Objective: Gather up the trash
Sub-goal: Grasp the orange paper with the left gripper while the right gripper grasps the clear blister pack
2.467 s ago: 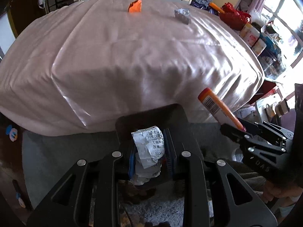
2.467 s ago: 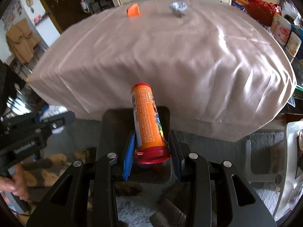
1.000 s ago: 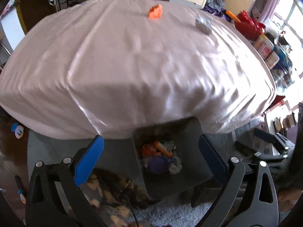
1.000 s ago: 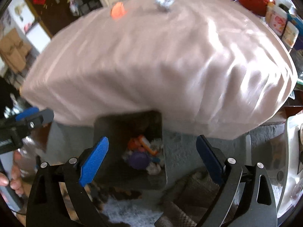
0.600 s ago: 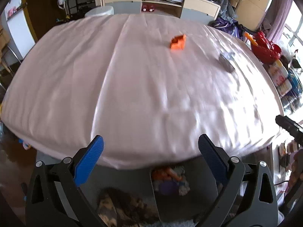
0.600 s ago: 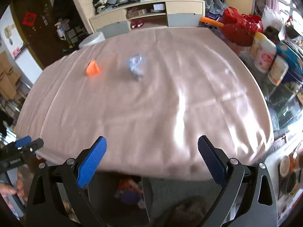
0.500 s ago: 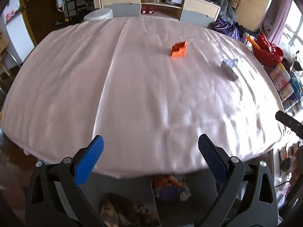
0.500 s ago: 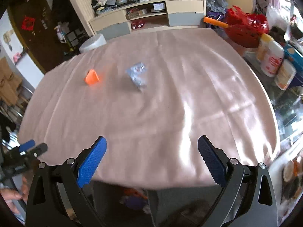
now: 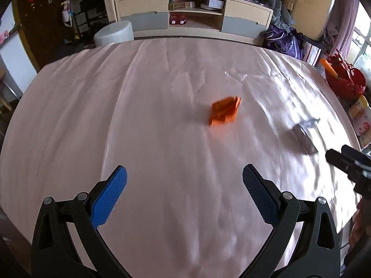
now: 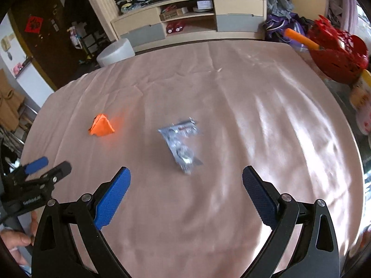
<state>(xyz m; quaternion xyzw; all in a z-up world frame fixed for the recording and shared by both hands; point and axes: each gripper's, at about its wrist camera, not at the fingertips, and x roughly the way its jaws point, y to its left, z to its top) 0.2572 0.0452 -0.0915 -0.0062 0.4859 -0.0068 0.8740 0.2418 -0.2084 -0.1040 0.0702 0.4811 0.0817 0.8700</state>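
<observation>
Pink satin cloth (image 9: 150, 115) covered the whole tabletop, creased and shiny under the window light. Two pieces of trash lay on it. The orange scrap (image 9: 224, 113) sat near the middle of the cloth, and the silver wrapper (image 10: 182, 143) lay to the right of that scrap, apart from it, crumpled and blurred in the left wrist view.

The left gripper (image 9: 184, 180) hung above the near part of the cloth, short of the orange scrap, its jaws spread wide with nothing between the blue pads (image 9: 107, 199). The right gripper (image 10: 185, 183) was held just short of the silver wrapper, which lay roughly in line with the gap; its jaws were also wide apart and empty.

Each gripper showed at the edge of the other's view: the right one at the right side of the orange scrap, past the wrapper, and the left one to the scrap's near left. A red basket (image 10: 336, 55) stood beyond the cloth's far right edge, and a low cabinet (image 9: 192, 16) ran along behind the tabletop.
</observation>
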